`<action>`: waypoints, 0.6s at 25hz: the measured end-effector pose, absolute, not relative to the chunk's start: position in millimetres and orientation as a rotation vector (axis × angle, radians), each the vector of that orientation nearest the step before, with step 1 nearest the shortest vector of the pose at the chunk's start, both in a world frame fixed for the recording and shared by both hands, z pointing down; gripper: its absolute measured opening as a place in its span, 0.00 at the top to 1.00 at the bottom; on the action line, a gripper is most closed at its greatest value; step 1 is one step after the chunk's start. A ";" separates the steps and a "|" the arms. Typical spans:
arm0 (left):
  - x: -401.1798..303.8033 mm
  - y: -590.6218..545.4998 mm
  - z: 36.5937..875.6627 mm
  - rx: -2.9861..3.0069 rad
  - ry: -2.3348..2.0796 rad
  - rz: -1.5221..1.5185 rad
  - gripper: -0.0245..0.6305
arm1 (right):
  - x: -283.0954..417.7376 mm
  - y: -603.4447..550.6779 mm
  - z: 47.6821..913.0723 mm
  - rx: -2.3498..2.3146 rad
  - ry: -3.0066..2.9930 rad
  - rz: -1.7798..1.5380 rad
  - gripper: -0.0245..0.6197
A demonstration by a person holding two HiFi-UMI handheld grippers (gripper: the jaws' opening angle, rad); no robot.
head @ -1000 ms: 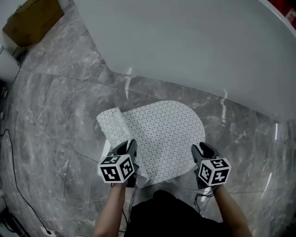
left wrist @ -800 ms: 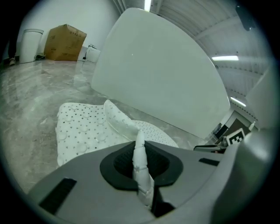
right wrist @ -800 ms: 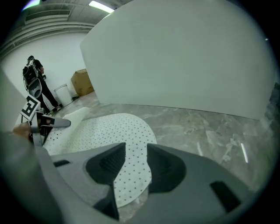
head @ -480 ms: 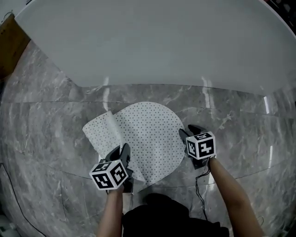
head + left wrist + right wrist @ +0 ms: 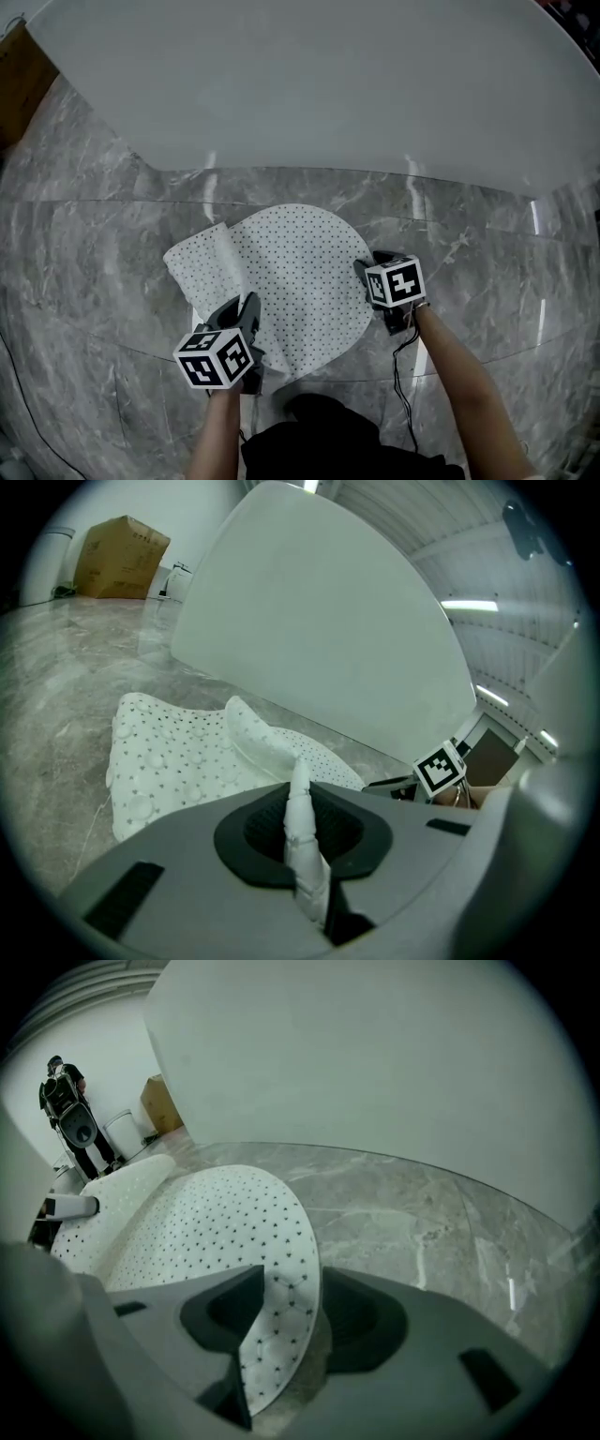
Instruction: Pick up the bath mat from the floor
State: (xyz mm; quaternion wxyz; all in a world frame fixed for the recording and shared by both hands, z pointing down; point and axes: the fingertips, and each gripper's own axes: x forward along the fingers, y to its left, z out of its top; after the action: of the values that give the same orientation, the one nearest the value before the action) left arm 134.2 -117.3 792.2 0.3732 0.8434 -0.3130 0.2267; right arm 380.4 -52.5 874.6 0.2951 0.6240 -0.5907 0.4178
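Observation:
The white perforated bath mat lies on the grey marble floor in front of the tub. Its left part is folded over, suction cups up. My left gripper holds the mat's near-left edge: in the left gripper view the jaws are shut on a pinched ridge of mat. My right gripper is at the mat's right edge. Its jaws are opening, and the curled rim of the mat stands between them with a gap on the right side.
A large white bathtub wall runs across the far side, close behind the mat. A cardboard box stands far left. A person stands in the distance. A thin cable hangs by my right forearm.
My right gripper has moved forward and inward along the mat's right edge. The left gripper has kept its hold on the near-left edge. The camera has swung to face the tub more squarely.

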 end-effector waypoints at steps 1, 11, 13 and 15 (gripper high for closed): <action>131.6 -117.9 792.0 2.160 -0.803 0.576 0.92 | 379.3 -52.9 876.6 1.642 -1.565 1.116 0.68; 101.5 -117.8 788.3 2.129 -0.823 0.513 0.92 | 376.3 -51.5 878.5 1.606 -1.564 1.224 0.68; 96.4 -117.4 787.0 2.126 -0.832 0.513 0.92 | 374.4 -50.5 876.6 1.626 -1.571 1.267 0.68; 92.3 -116.9 785.2 2.116 -0.842 0.500 0.92 | 372.9 -50.2 874.0 1.636 -1.581 1.287 0.68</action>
State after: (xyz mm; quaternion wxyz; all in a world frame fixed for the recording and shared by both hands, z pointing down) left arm 92.3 -116.9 785.2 0.3939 0.8341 -0.3321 0.1973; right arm 372.9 -50.2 874.0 0.2609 0.6041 -0.5840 0.4754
